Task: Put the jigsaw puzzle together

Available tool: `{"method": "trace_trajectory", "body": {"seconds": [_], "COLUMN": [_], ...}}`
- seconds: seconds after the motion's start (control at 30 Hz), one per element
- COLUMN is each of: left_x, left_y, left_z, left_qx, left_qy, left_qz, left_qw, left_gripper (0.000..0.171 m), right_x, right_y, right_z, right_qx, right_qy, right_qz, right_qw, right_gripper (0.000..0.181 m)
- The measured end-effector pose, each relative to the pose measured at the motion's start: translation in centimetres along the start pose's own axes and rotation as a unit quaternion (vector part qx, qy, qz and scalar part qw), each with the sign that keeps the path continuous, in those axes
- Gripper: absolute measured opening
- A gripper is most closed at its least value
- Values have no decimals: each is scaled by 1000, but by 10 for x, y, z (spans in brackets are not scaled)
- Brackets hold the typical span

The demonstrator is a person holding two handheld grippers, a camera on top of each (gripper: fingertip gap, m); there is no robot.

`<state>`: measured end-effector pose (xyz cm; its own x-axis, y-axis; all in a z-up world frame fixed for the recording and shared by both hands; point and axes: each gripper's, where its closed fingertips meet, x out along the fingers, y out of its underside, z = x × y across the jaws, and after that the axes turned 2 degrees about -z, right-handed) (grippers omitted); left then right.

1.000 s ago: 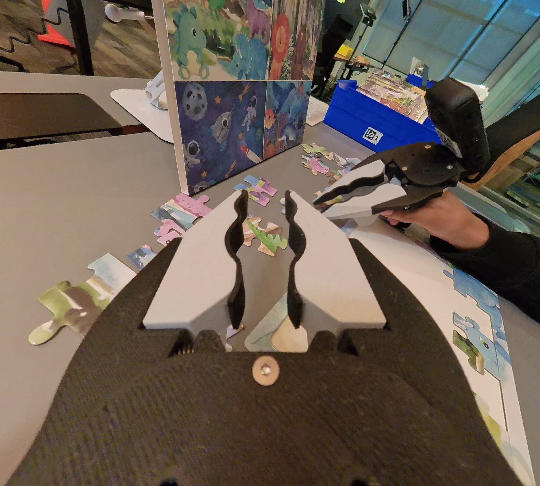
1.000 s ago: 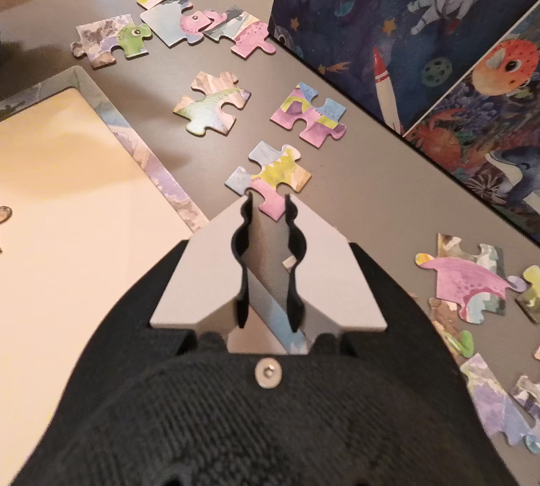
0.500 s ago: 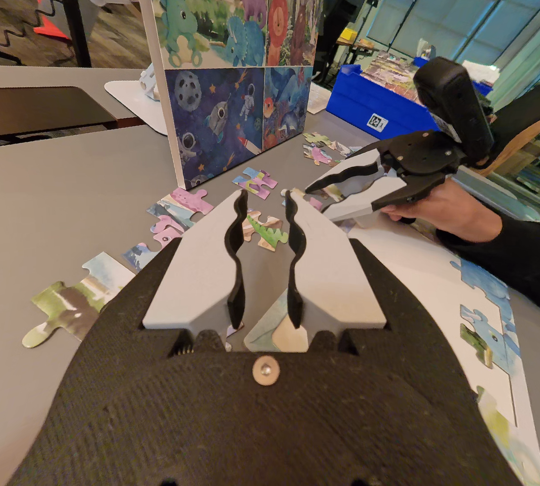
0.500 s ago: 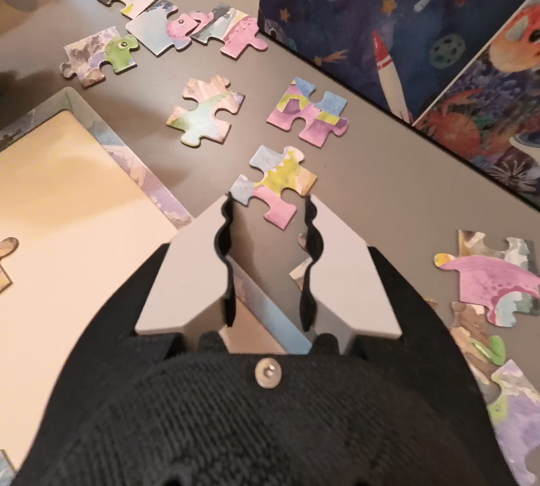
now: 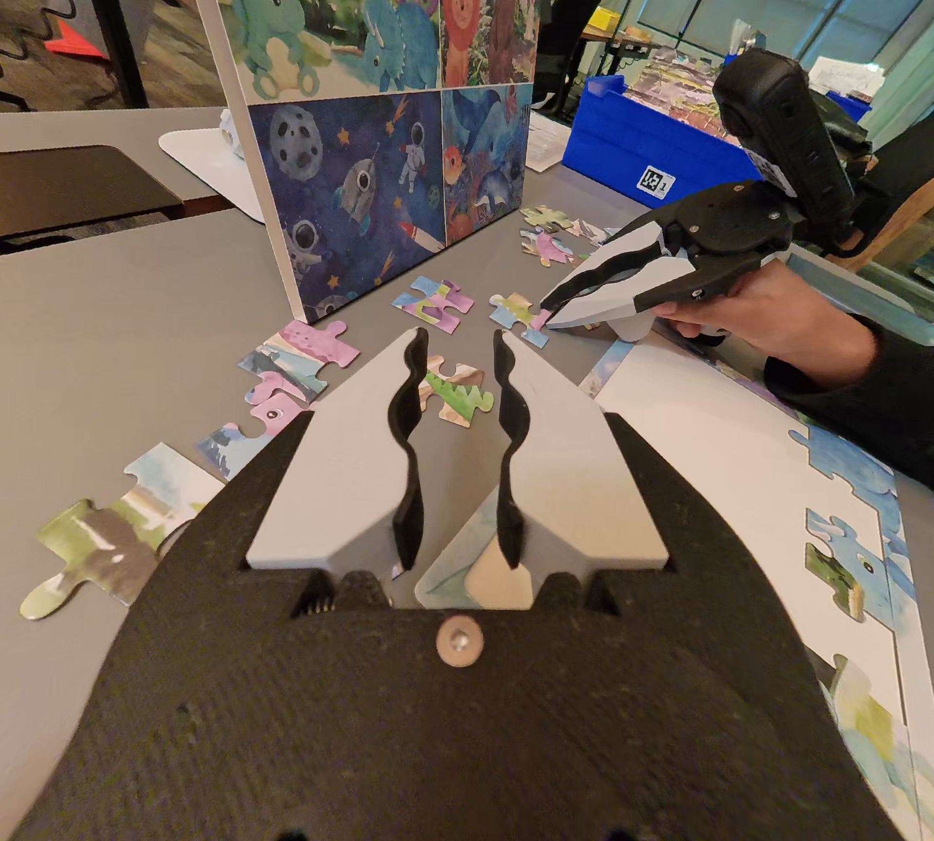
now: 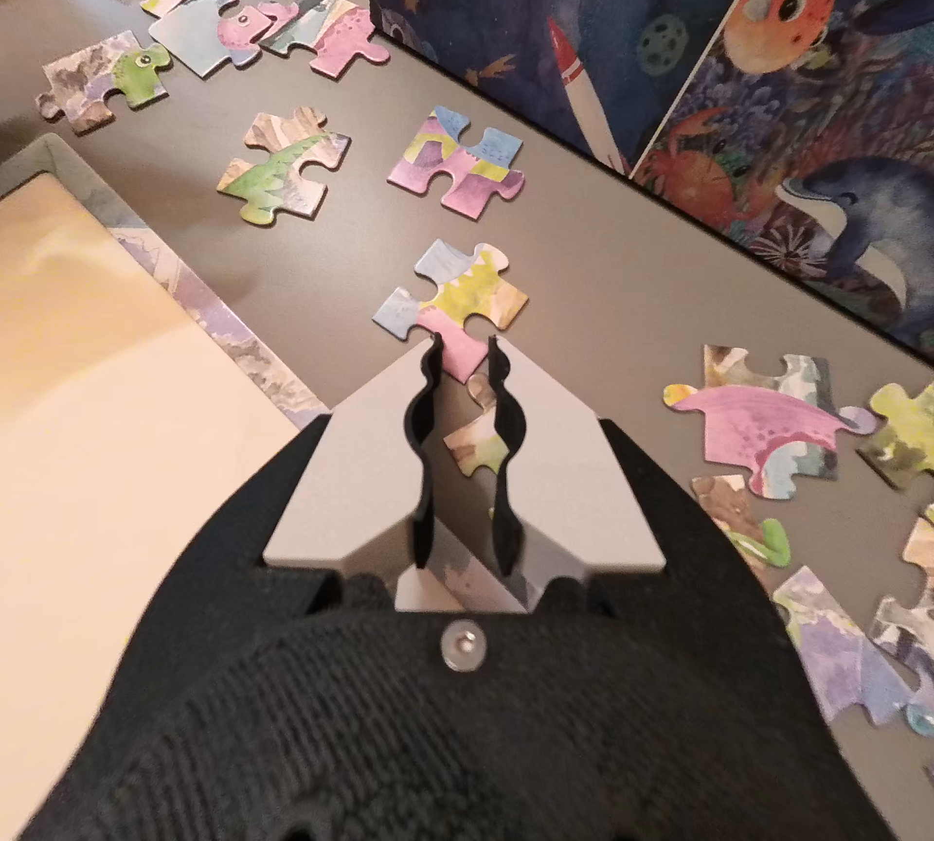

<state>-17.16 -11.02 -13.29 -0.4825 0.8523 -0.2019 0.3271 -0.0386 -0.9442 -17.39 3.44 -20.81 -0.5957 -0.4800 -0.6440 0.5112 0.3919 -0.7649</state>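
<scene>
Loose jigsaw pieces lie on the grey table. My right gripper (image 6: pixel 465 341) has its fingertips closed on the pink tab of a blue, yellow and pink piece (image 6: pixel 470 296), which lies flat on the table. From the left wrist view the right gripper (image 5: pixel 546 316) touches that piece (image 5: pixel 513 314) at its edge. My left gripper (image 5: pixel 459 336) is open and empty above the table, at the corner of the white puzzle tray (image 5: pixel 707 437). A piece with a green tail (image 5: pixel 457 395) lies just beyond its tips. Blue pieces (image 5: pixel 849 463) sit along the tray's right side.
The upright picture box (image 5: pixel 364 109) stands behind the pieces, and it fills the top right of the right wrist view (image 6: pixel 657 33). A pink and blue piece (image 6: pixel 460 162) and several more (image 6: pixel 758 422) lie around. A blue bin (image 5: pixel 632 144) stands at the back right. Some 15 cm of space lies between my two pairs of fingers.
The right gripper opened wide, moved forward and down to the blue, yellow and pink piece, then closed on its pink tab. The left gripper has stayed open and shifted slightly.
</scene>
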Motion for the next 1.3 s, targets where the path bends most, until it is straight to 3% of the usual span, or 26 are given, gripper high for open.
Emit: {"method": "trace_trajectory", "body": {"seconds": [0.1, 0.17, 0.33, 0.53, 0.7, 0.9, 1.3], "left_x": [0, -1, -1, 0, 1, 0, 0], "left_y": [-1, -1, -3, -2, -1, 0, -2], "left_z": [0, 0, -1, -2, -2, -1, -3], "left_qx": [-4, -5, -1, -2, -2, -3, -3], "left_qy": [2, 3, 1, 4, 4, 3, 5], "left_qz": [-3, -4, -5, -2, -1, -1, -1], "left_qw": [1000, 1000, 1000, 1000, 1000, 1000, 1000], "left_gripper": [24, 24, 24, 25, 25, 25, 25], "right_x": [-1, -5, -20, -17, 1, 2, -19], "right_y": [-1, -6, -16, -8, 0, -1, -13], "right_z": [2, 7, 1, -10, -4, 7, 12], "right_qx": [-11, -24, -24, 11, -11, -10, -26], "right_qy": [-4, -22, -18, -13, 3, -12, -40], "right_qz": [-1, -19, -51, -47, -6, -3, -43], "right_qw": [1000, 999, 998, 999, 1000, 1000, 998], "right_gripper": [15, 1, 5, 30, 37, 10, 0]}}
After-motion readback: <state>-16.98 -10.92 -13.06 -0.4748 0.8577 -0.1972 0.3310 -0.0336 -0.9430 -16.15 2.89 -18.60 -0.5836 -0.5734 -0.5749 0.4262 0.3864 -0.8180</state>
